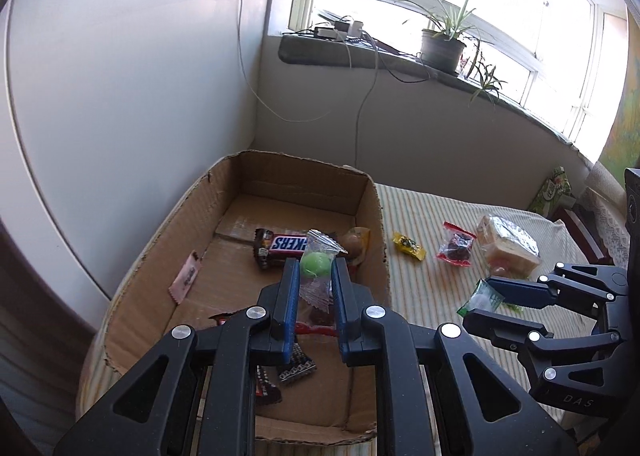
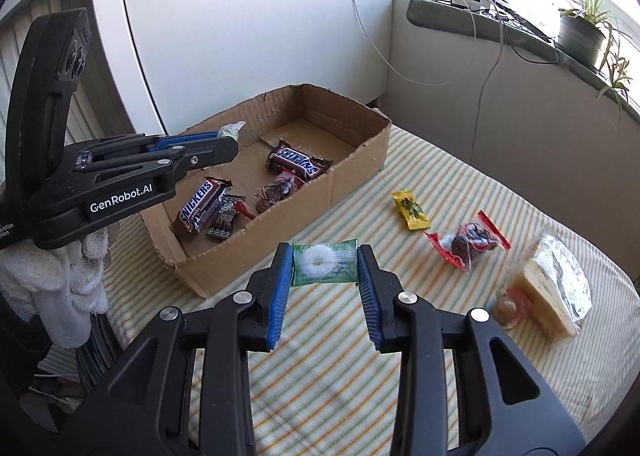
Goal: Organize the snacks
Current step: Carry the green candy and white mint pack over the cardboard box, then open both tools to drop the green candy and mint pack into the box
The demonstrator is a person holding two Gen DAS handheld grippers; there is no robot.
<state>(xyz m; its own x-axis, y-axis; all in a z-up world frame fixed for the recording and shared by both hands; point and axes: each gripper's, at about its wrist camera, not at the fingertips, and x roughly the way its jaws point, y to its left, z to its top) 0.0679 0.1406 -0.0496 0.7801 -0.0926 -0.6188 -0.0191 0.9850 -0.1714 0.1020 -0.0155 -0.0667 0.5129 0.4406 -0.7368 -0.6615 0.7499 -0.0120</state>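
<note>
Over the cardboard box [image 1: 372, 224], our left claw [image 1: 316, 276] grips a green ball candy [image 1: 316, 264], while our right claw [image 2: 325, 264] pinches a green mint packet [image 2: 324, 262] above the striped table [image 2: 340, 356]. 2 Snickers bars [image 2: 298, 162] and smaller sweets already lie boxed; about 4 snacks, including the yellow candy [image 2: 410, 210], remain outside.

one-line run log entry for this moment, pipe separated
left gripper: shut on green ball candy, over cardboard box | right gripper: shut on ring mint, over striped cloth | box: two snickers
</note>
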